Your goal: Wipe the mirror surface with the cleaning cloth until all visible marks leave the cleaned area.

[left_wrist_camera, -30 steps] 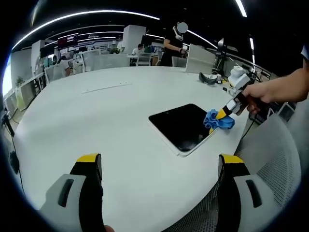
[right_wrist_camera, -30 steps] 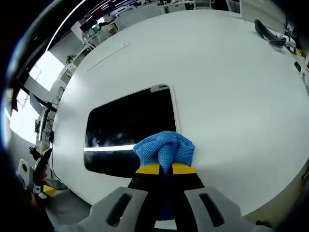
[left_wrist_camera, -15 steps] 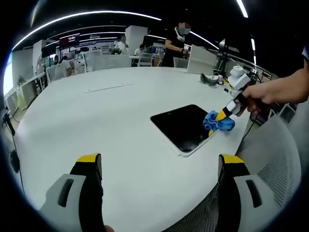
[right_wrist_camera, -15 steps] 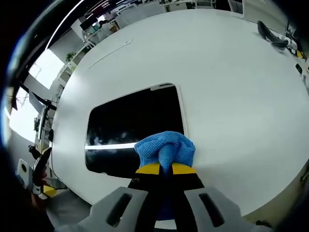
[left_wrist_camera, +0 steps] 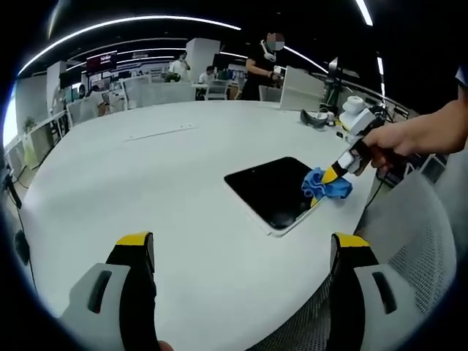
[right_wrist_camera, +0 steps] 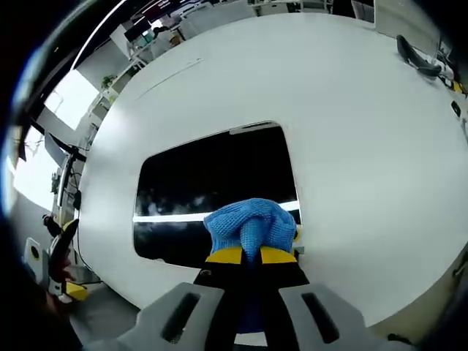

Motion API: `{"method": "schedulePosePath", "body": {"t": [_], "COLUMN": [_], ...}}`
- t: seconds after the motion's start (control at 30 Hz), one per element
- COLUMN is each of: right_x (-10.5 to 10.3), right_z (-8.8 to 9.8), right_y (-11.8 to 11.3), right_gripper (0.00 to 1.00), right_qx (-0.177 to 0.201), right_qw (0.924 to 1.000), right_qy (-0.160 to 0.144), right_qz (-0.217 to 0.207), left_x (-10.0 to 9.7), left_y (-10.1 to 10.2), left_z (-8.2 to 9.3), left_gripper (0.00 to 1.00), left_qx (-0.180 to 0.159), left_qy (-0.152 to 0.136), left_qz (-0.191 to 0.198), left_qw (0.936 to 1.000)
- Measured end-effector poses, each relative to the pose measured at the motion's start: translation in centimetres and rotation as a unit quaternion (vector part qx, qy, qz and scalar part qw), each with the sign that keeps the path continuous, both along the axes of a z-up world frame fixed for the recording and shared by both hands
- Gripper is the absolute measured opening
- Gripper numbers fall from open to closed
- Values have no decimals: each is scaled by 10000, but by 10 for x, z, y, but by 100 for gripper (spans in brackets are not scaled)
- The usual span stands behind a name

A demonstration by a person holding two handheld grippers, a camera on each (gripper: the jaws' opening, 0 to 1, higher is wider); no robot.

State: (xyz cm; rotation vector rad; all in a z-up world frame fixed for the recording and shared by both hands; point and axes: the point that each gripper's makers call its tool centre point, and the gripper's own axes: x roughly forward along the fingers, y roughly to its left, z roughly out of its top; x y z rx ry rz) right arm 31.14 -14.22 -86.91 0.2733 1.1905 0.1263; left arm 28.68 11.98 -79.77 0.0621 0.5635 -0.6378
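Right gripper presses the cloth on the mirror's near edge

In the right gripper view the right gripper (right_wrist_camera: 251,255) is clenched on the blue cleaning cloth (right_wrist_camera: 251,226) at lower centre, touching the mirror (right_wrist_camera: 212,190), whose dark glass stretches up and left from the cloth along its long axis. The left gripper (left_wrist_camera: 241,252), jaws spread and holding nothing, hangs well apart over the white table (left_wrist_camera: 146,175); the right hand (left_wrist_camera: 398,142) is far nearer

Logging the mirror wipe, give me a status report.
Right tool shut on blue cloth, cloth at the mirror edge. Left tool open, over the table. Nothing in the way.
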Motion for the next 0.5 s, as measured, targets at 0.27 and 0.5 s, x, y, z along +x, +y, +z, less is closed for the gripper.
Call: {"method": "schedulePosePath", "body": {"t": [0.27, 0.5], "right_x": [1, 3], "right_z": [0, -1], "right_y": [19, 30], "right_gripper": [0, 0], "right_qx": [-11, 47], "right_qw": [9999, 10000], "right_qy": [-24, -2], "right_qz": [108, 88], "left_x": [-3, -4], "left_y": [-5, -8], "left_z": [3, 3], "left_gripper": [99, 99], "left_qx": [6, -39], "left_qy": [-98, -90], "left_qz": [-164, -255], "left_qw": [9998, 9996]}}
